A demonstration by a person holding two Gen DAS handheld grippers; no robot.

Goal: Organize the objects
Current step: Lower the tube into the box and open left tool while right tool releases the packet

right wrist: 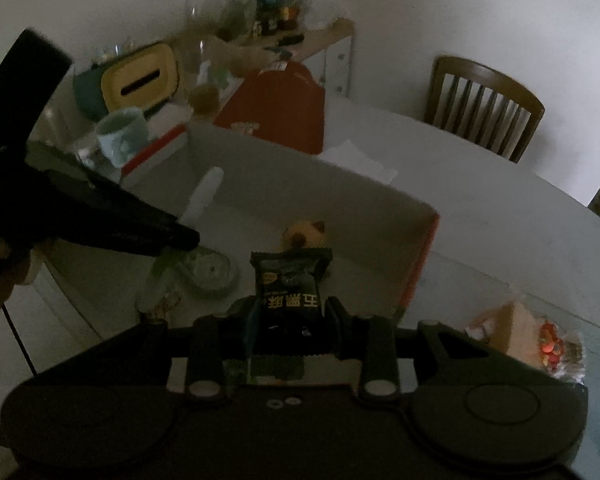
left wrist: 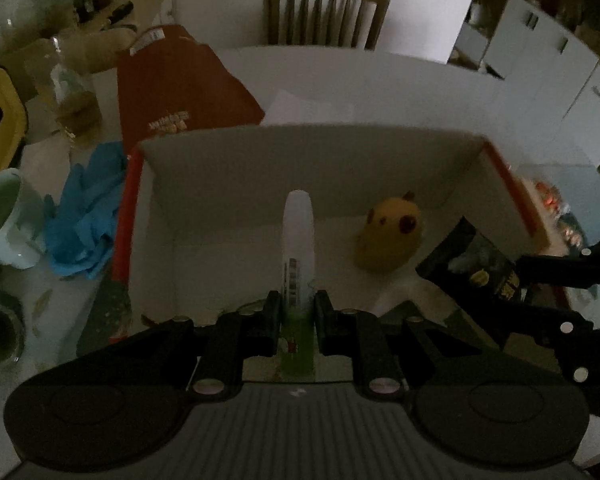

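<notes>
Dim room, white round table (left wrist: 380,80) crowded along its far left edge; from my left gripper (left wrist: 296,312) outward: its jaws are pinched on a slim white-and-green bottle (left wrist: 298,240), whose long axis runs straight ahead of the fingers over the near edge of the open cardboard box (left wrist: 300,148), cap toward the box's far wall; my right gripper (right wrist: 290,316) is clamped on a dark snack packet (right wrist: 290,280), standing upright between the fingers above the box's near right corner; a yellow plush toy (left wrist: 392,236) already lies inside by the right wall; I judge both loads need only lowering and releasing, the bottle left of the toy, the packet nearer it.
</notes>
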